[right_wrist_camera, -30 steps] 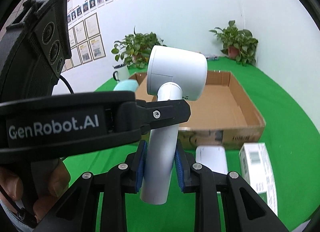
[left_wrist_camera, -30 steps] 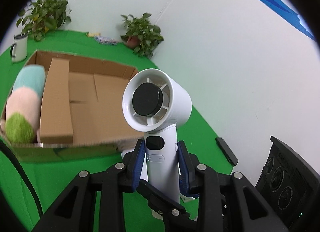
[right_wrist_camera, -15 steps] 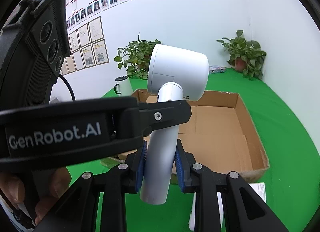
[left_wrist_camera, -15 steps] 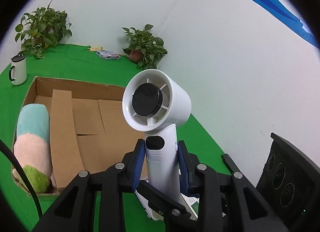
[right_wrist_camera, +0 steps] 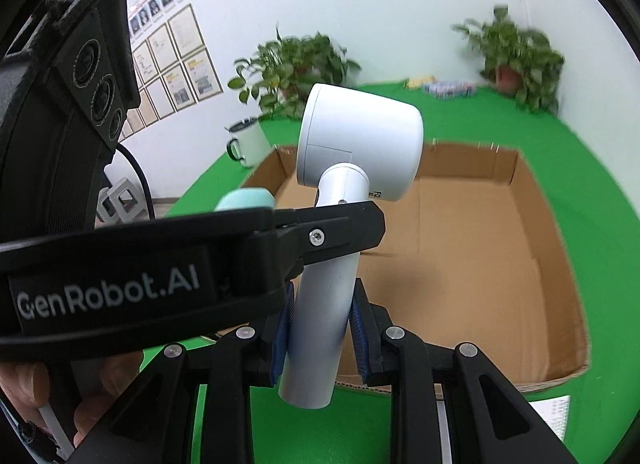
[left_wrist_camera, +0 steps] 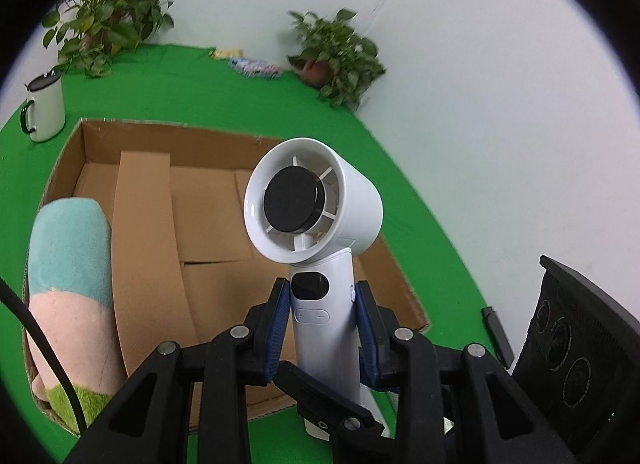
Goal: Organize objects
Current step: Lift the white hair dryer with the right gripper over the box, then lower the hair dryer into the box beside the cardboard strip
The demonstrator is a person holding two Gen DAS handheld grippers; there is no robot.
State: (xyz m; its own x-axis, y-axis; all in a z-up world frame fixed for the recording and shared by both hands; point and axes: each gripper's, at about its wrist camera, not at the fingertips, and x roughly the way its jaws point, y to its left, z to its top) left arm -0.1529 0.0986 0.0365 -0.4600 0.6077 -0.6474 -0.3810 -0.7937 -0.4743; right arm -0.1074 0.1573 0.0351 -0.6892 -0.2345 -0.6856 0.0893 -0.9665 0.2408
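A white handheld fan [left_wrist_camera: 320, 223] is clamped by its handle between the blue pads of both tools at once: the left hand-held gripper [left_wrist_camera: 322, 324] is closed on the upper handle, just under the display and buttons, and the right hand-held gripper [right_wrist_camera: 320, 324] is closed on the lower handle. The double grip is judged to keep the top-heavy head from swinging while it is carried. The fan is held upright in the air above the near edge of an open cardboard box [left_wrist_camera: 208, 232] that stands on the green worktop [left_wrist_camera: 240, 103], presumably so that it can be lowered inside. A cardboard divider [left_wrist_camera: 140, 223] is seen splitting the box; a pastel plush roll [left_wrist_camera: 72, 288] already fills the narrow left compartment, so the wider, bare compartment seems the intended place. A white mug [left_wrist_camera: 44, 107] is left outside, beside the far corner.
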